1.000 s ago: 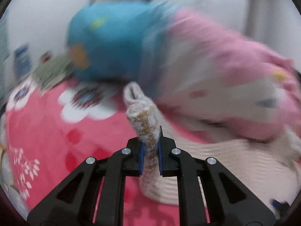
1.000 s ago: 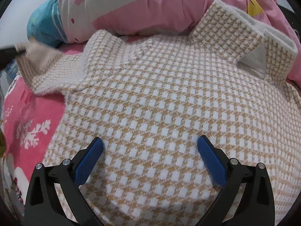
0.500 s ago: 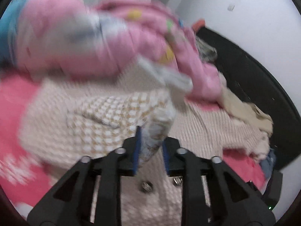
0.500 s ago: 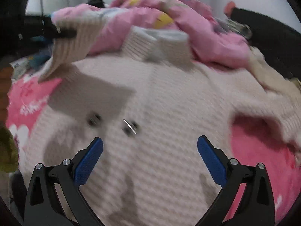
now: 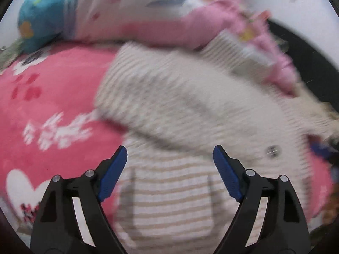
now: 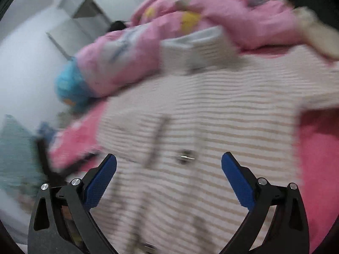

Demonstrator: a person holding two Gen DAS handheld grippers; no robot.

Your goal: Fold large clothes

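Observation:
A beige and white checked knit cardigan (image 5: 190, 110) lies spread on a pink bed cover (image 5: 46, 97); both views are motion-blurred. One sleeve lies folded across its body. My left gripper (image 5: 169, 165) is open and empty just above the cardigan's lower part. My right gripper (image 6: 169, 175) is open and empty above the cardigan (image 6: 211, 127), near a metal button (image 6: 186, 157). The collar (image 6: 197, 46) lies at the far side.
A bunched pink quilt (image 5: 169, 14) lies along the far side of the bed, with a blue pillow (image 5: 40, 19) at its left end. A dark headboard or edge (image 5: 313, 59) runs at the right. White walls stand behind.
My left gripper, shut on the sleeve before, has carried it across the cardigan, let it go and opened. Both cameras have swung; the right gripper stayed open.

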